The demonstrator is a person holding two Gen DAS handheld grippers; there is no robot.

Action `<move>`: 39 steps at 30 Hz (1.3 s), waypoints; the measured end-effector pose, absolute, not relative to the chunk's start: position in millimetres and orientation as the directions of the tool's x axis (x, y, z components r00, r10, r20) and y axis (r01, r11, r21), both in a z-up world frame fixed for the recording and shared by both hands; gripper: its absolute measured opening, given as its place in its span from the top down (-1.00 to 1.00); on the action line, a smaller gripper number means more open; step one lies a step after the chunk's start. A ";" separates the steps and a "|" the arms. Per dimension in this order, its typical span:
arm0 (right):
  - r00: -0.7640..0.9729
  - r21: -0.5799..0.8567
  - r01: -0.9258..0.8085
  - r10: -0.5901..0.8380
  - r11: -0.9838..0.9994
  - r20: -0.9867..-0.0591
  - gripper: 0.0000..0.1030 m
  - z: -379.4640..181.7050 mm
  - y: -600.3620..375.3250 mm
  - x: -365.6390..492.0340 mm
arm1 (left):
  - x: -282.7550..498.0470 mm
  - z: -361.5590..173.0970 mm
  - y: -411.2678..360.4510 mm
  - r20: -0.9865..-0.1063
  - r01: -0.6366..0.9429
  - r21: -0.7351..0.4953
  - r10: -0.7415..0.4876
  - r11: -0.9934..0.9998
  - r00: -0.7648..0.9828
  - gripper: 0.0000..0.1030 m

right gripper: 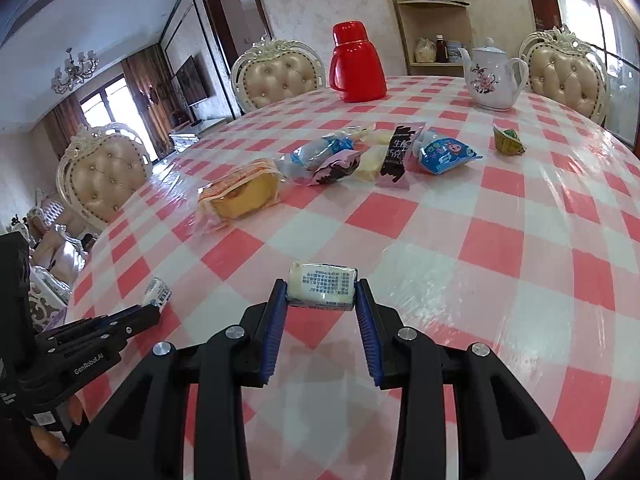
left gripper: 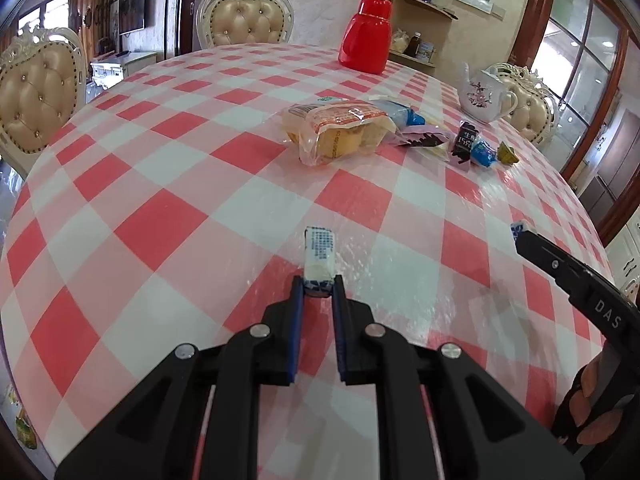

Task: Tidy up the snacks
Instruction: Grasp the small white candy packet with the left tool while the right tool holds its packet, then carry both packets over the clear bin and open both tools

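Observation:
My left gripper is shut on the near end of a small white snack bar with blue print, held lengthwise just above the checked tablecloth; the bar also shows in the right wrist view. My right gripper is shut on a second white snack bar, held crosswise between its blue pads; its tip peeks out in the left wrist view. Farther back lies a pile of snacks: a clear bag of yellow cakes, a pink packet, a dark chocolate packet, a blue packet and a small green-yellow sweet.
The round table has a red-white checked cloth. A red thermos and a white floral teapot stand at the far side. Padded chairs ring the table. A corner shelf stands behind.

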State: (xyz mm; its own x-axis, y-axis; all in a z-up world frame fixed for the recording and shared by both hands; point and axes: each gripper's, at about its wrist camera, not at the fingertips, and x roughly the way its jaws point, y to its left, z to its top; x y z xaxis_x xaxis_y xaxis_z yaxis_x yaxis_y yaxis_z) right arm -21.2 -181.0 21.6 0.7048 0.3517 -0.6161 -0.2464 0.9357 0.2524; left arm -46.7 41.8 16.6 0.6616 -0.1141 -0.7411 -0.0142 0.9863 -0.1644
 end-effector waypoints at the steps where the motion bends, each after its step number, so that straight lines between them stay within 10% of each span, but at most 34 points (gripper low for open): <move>1: 0.703 0.256 -0.249 0.356 0.934 -0.615 0.33 21.6 -180.5 -22.8 | -49.2 17.1 42.2 -0.740 -0.013 -0.162 -0.113 0.987 0.663 0.73; 39: 0.582 0.204 -0.510 0.510 0.836 -0.634 0.33 39.3 -45.8 -123.7 | -169.0 45.2 132.7 -0.686 -0.034 -0.154 -0.082 0.988 0.723 0.73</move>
